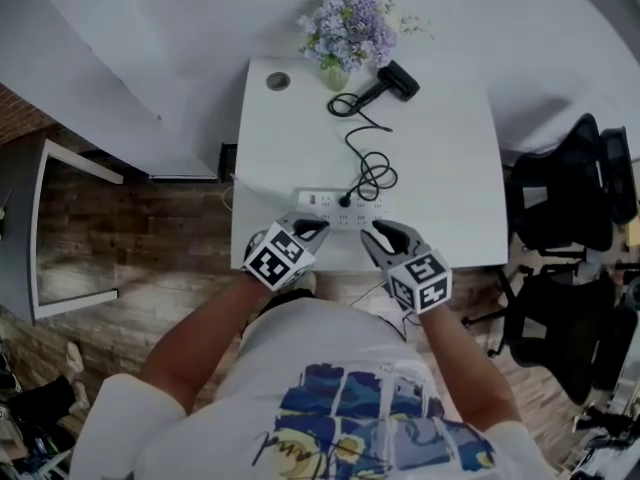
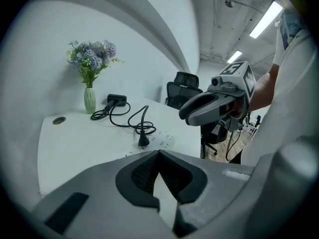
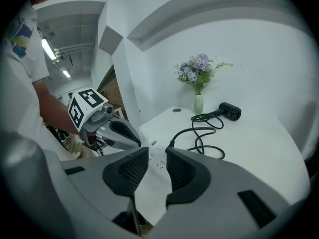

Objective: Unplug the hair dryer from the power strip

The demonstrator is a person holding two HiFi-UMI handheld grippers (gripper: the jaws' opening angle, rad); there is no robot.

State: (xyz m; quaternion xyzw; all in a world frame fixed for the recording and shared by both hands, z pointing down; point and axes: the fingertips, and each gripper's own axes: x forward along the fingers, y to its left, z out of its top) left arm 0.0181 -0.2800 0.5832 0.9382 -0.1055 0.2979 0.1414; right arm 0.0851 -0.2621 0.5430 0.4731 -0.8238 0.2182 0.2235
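Head view: white table (image 1: 440,168) on wood floor (image 1: 150,238), chairs (image 1: 565,198) alongside. Hair dryer (image 1: 398,80) lies at the far edge, plugged into the power strip (image 1: 325,204). Left gripper (image 1: 318,229) closed, right gripper (image 1: 369,231) parted, both empty.

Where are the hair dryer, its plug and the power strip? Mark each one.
hair dryer (image 3: 231,112): right gripper view, on its head.
plug (image 2: 143,141): left gripper view, on its black body.
power strip (image 1: 322,202): head view, on its left half.

The white power strip (image 1: 340,206) lies flat just beyond the tips of the left gripper (image 1: 314,230) and right gripper (image 1: 374,232), with a black plug (image 1: 345,201) upright in it. The cord (image 1: 372,168) loops away to the black hair dryer (image 1: 398,80), well beyond both.
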